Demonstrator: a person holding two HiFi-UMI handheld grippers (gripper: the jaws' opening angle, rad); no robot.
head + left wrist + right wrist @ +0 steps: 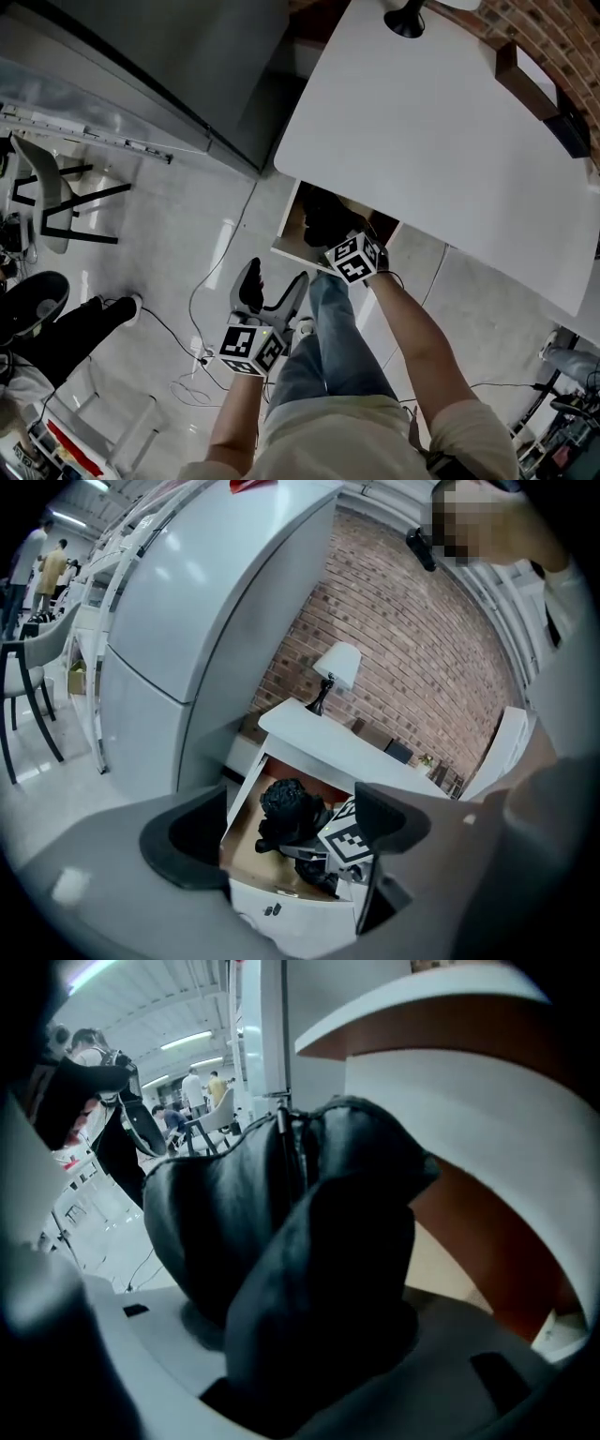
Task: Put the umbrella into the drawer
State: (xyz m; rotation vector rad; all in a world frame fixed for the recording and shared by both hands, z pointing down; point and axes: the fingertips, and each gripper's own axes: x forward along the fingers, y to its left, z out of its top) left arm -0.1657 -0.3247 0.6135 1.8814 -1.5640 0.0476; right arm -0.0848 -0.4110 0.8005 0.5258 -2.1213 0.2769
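Observation:
The black folded umbrella [322,217] hangs over the open drawer [291,246] under the white table [450,141]. My right gripper [330,236] is shut on it and points down into the drawer. In the right gripper view the umbrella [309,1269] fills the space between the jaws of the right gripper [309,1358], with the drawer's brown inner wall [487,1232] behind. My left gripper [277,275] hangs lower, in front of the drawer, open and empty. Through the left gripper [286,834] I see the umbrella [284,806] inside the drawer [246,850].
A lamp [337,667] stands on the table by a brick wall [403,658]. A tall grey fridge [187,621] is left of the drawer. Cables [202,347] lie on the floor and a chair [56,187] stands at far left. The person's legs [333,347] are below the drawer.

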